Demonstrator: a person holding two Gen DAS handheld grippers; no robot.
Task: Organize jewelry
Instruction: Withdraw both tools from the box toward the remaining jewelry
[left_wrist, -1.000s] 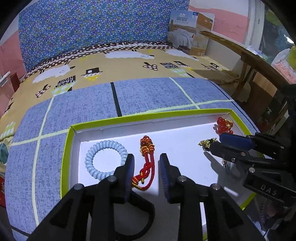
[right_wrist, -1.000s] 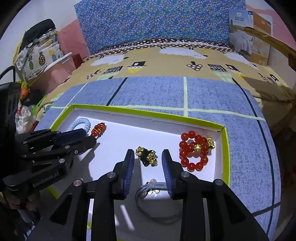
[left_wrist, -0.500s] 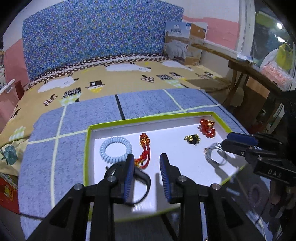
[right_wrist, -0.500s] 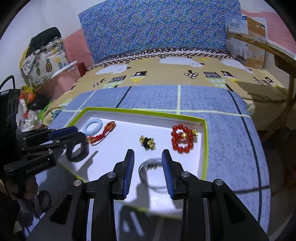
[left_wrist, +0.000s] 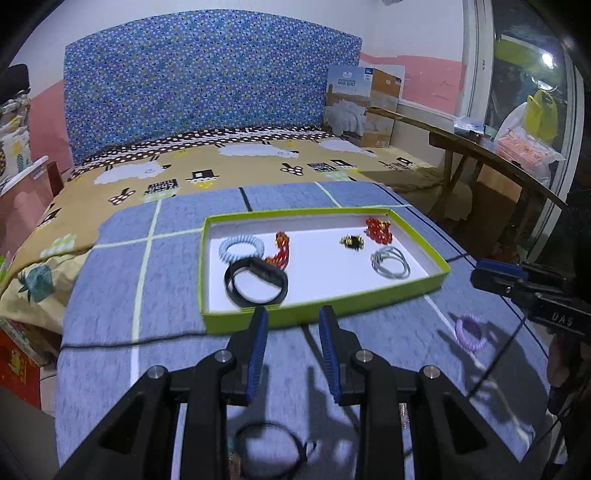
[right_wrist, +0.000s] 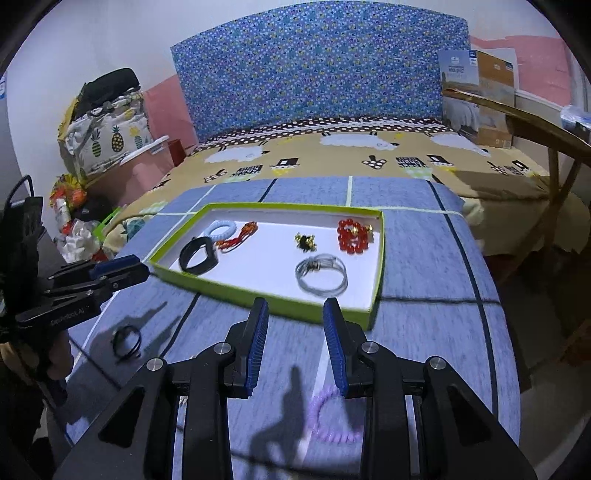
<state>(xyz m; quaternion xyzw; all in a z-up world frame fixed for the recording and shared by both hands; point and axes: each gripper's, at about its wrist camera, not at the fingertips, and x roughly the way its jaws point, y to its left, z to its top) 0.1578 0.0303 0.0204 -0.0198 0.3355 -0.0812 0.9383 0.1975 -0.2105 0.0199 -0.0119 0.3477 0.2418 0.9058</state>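
From the left wrist view, the left gripper (left_wrist: 293, 334) hangs just short of the tray's (left_wrist: 325, 314) near wall, its fingers spread with nothing between them. Inside the tray, the black band (left_wrist: 256, 282) lies at the near left. Just behind it sit the pale blue coil (left_wrist: 241, 248) and the red knot cord (left_wrist: 280, 253), the cord touching the band's far edge. The gold charm (left_wrist: 352, 242) sits toward the tray's far right, the red beads (left_wrist: 378, 229) beyond it near the far right corner, and the grey rings (left_wrist: 390, 262) in front of the charm by the right wall. Outside the tray, a purple coil (left_wrist: 470, 332) lies on the blue cloth (left_wrist: 110, 314) off its near right corner, below the right gripper (left_wrist: 495, 275), whose fingers show only side-on. A thin black loop (left_wrist: 271, 452) lies on the cloth well in front of the tray, under the left gripper.

From the right wrist view, the right gripper (right_wrist: 297, 336) also hovers before the tray's (right_wrist: 332, 312) near wall, fingers apart and empty. The grey rings (right_wrist: 321, 275) are the nearest piece inside; the red beads (right_wrist: 352, 236) lie behind them, the gold charm (right_wrist: 305, 242) mid-tray, the black band (right_wrist: 197, 254), pale blue coil (right_wrist: 221, 229) and red cord (right_wrist: 238, 238) at the left end. The purple coil (right_wrist: 332, 419) lies on the cloth in front of the tray, partly hidden by the right finger. The black loop (right_wrist: 126, 341) lies off the tray's left end, beneath the left gripper (right_wrist: 122, 271).
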